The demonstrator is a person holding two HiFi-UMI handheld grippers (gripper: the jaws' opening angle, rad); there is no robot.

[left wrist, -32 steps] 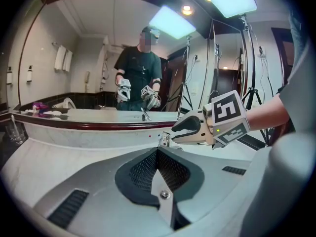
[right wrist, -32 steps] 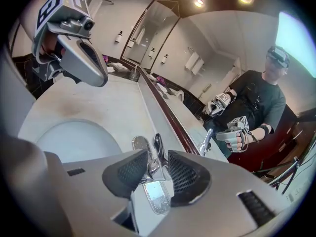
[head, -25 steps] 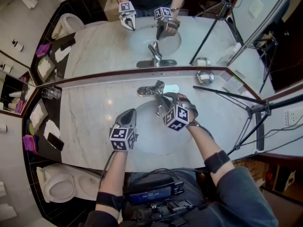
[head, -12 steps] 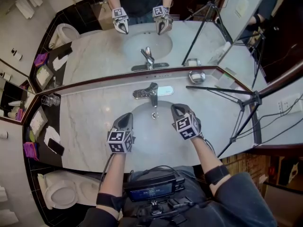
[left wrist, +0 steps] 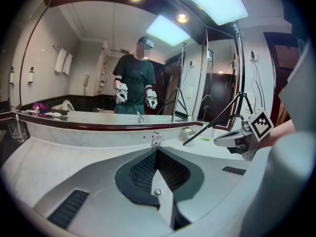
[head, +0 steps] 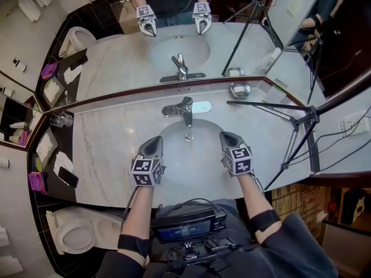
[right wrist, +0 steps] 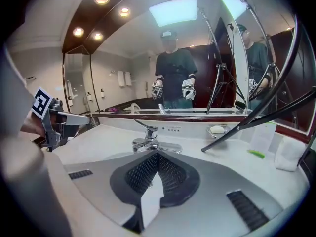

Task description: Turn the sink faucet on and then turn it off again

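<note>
- The faucet [head: 185, 110] stands at the back of the sink [head: 191, 161], on the counter [head: 110, 149] just under the mirror [head: 116, 57]. Its spout reaches out over the bowl.
- In the right gripper view its lever slants up and back toward the mirror.
- Neither gripper touches the faucet. Both hover over the front part of the sink, one on each side of the spout and well apart from each other.
- The left gripper [head: 155, 142] is over the bowl's left front rim. Its jaws are closed together with nothing between them, and in the left gripper view the pads meet at the tip, with the faucet small beyond them.
- The right gripper [head: 227, 136] is over the right front rim. Its jaws are also pressed together and empty, and in the right gripper view the faucet sits just past the tips, slightly to the left.
- Each gripper is held in one of the person's hands, with its marker cube turned up toward the head camera.
- The counter is pale marble.
- A soap dish [head: 239, 90] sits at the back, to the right of the faucet.
- A black tripod [head: 266, 105] leg stretches across the counter's right end.
- Glasses [head: 61, 120] stand at the counter's far left.
- A phone [head: 68, 176] lies on a dark ledge to the left of the counter.
- A toilet [head: 74, 229] shows at the lower left.
- The mirror repeats the faucet, both grippers and the person.
</note>
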